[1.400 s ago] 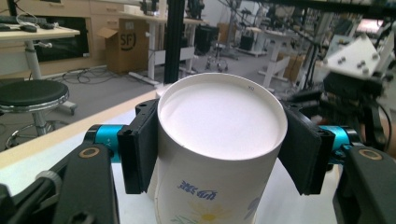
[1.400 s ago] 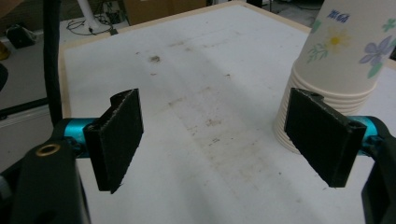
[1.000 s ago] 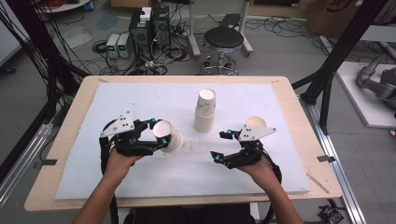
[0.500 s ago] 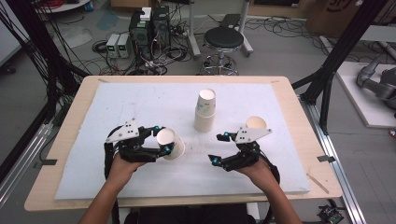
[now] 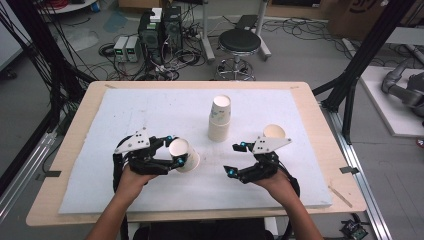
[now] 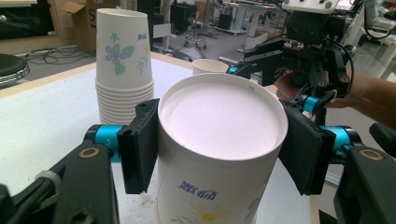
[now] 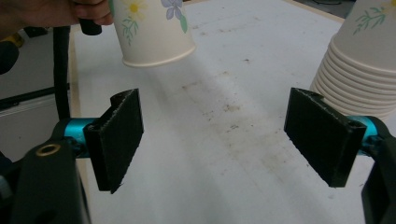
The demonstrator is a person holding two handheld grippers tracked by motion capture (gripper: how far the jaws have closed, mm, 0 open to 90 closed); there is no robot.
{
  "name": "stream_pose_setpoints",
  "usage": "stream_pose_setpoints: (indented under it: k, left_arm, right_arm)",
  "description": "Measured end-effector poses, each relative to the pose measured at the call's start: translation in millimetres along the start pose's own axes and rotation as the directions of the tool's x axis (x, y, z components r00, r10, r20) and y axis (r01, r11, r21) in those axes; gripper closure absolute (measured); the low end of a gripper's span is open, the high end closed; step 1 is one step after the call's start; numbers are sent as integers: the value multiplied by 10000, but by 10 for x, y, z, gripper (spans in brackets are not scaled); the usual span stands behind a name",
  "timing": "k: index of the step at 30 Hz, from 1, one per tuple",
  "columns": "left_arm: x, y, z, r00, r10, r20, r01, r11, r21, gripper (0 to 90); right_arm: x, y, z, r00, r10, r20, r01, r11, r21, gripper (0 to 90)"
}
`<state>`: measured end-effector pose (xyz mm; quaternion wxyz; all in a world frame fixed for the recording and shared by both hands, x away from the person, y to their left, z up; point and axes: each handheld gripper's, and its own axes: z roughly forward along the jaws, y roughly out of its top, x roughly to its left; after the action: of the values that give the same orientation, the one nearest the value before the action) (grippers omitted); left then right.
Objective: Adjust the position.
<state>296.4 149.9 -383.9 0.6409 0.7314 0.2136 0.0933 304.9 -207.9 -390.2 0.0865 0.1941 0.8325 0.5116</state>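
The left gripper [image 5: 176, 151] clasped a paper cup [image 5: 184, 154], tipped on its side above the mat [image 5: 150, 110]. To its right, the right gripper [image 5: 235, 157] hovered level, jaws spread and empty.

Light wooden table [image 5: 70, 130], rectangular, covered almost edge to edge by a white mat [image 5: 150, 112], with a strip of bare wood left all round. Mat surface scuffed, with faint brownish stains [image 7: 229, 116] in the right gripper view. Resting directly on mat: stack of paper cups [image 5: 220, 120], upside down, flower print, set near centre toward the far edge; single paper cup [image 5: 274, 132], upright, mouth open upward, well to the right of the stack and nearer the front. Below and around the table: grey floor [image 5: 300, 55], cables, a round stool [image 5: 240, 42].
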Motion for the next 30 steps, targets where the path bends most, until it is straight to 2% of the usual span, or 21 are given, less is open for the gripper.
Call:
stream_pose_setpoints:
  k: [5, 7, 10, 13, 21, 30]
  left_arm:
    - [6, 0, 16, 9996, 19, 280, -22, 9999, 110, 351]
    - [1, 0, 29, 9987, 29, 501, -36, 9999, 150, 351]
    - [-14, 8, 56, 9952, 113, 969, -133, 9997, 198, 351]
    - [-47, 24, 85, 9929, 233, 1169, -263, 9994, 242, 350]
    - [-111, 28, 146, 9913, 193, 1300, -223, 9995, 214, 350]
    - [-124, 23, 162, 9879, 145, 1546, -176, 9997, 185, 350]
  right_arm:
    - [19, 5, 25, 9998, -102, -194, 102, 9999, -20, 201]
    - [31, 9, 43, 9991, -114, -409, 113, 9999, -37, 201]
    - [41, 23, 82, 9977, -200, -653, 196, 9998, -69, 201]
    - [68, 47, 111, 9964, -341, -780, 337, 9994, -62, 201]
    - [101, 142, 176, 9928, -501, -1091, 480, 9986, -218, 201]
    - [162, 202, 309, 9855, -714, -1542, 704, 9974, -119, 201]
